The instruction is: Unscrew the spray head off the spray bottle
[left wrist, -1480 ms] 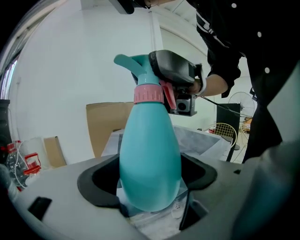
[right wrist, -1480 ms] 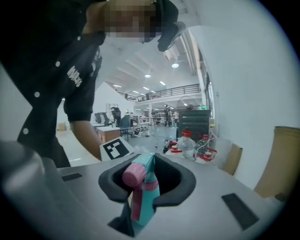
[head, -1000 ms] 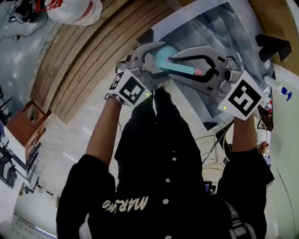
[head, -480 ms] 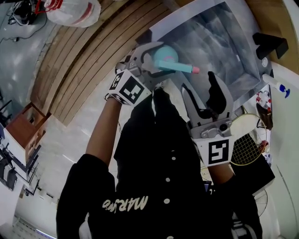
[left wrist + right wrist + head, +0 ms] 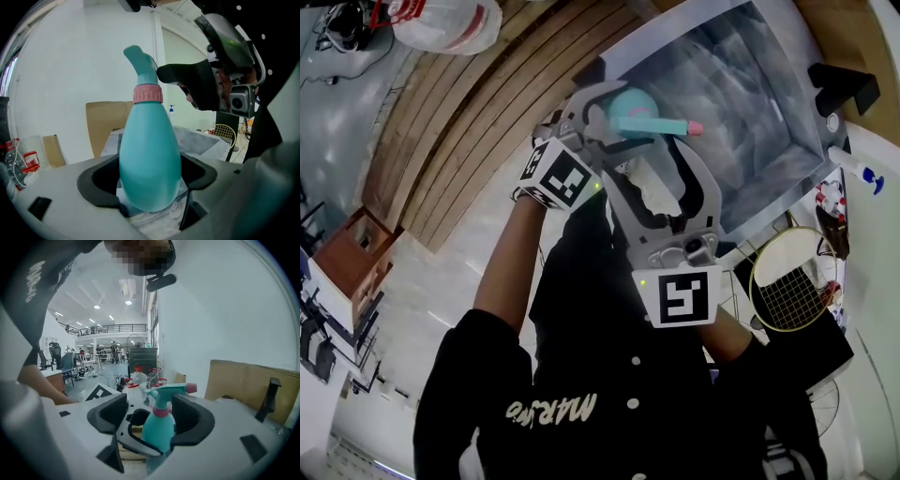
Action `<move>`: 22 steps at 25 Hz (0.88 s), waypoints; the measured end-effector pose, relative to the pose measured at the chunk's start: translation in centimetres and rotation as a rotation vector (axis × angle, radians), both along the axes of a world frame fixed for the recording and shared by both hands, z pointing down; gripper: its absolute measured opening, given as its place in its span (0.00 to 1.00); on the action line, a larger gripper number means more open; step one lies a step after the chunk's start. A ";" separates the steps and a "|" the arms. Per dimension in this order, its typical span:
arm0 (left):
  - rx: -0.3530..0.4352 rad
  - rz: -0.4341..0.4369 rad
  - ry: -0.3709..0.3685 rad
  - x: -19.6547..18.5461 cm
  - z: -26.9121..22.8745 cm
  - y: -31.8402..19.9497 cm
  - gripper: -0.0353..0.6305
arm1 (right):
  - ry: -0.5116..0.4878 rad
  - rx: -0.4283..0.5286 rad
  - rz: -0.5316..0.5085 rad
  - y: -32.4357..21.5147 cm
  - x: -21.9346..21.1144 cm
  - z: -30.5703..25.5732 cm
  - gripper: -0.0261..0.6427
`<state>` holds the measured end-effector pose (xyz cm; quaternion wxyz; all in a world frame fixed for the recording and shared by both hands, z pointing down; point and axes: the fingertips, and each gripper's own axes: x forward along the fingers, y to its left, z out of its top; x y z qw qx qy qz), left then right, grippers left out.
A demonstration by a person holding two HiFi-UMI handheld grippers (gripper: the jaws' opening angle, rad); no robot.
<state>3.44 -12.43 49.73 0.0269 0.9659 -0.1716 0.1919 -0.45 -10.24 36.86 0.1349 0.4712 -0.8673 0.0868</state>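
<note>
Well, bottle: teal spray bottle (image 5: 150,159) held aloft, nozzle toward three o'clock in the head view.
Left claw: left gripper (image 5: 602,114) clamped on the bottle's fat belly.
Right claw: right gripper (image 5: 152,420) at six o'clock of it, jaws have just been opening, wide apart; neck in the gap, untouched.
Handling: probably light, smooth, slightly squashy plastic.
Take hold: pink collar (image 5: 148,93) under the spray head (image 5: 656,127), not the nozzle.

Materials and finishes, from my grippers

Spray bottle (image 5: 150,154): smooth teal plastic, satin sheen; collar (image 5: 147,93) pink ribbed plastic. My left gripper (image 5: 150,183) and right gripper (image 5: 150,420): matt grey plastic, pads (image 5: 182,416) black and ribbed. Table (image 5: 750,94): grey marbled, faintly glossy. Cardboard (image 5: 243,380): matt brown.
</note>
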 end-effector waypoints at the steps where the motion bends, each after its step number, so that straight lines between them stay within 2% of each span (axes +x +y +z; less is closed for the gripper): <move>1: -0.001 -0.001 -0.001 0.0 0.0 0.0 0.67 | 0.010 0.004 0.000 -0.1 0.0 0.1 0.50; 11: 0.005 0.000 -0.028 -0.1 0.1 0.1 0.67 | 0.021 0.036 -0.001 -2.0 -0.8 0.1 0.49; 14: 0.005 0.004 -0.033 0.0 0.1 0.2 0.67 | 0.031 0.055 0.001 -2.6 -0.8 0.1 0.41; 19: -0.001 0.007 -0.045 0.3 0.0 0.2 0.67 | 0.049 0.072 -0.020 -3.4 -0.1 0.4 0.21; 22: -0.002 0.012 -0.031 0.2 0.0 0.2 0.67 | 0.028 0.071 -0.103 -3.4 -0.1 0.5 0.21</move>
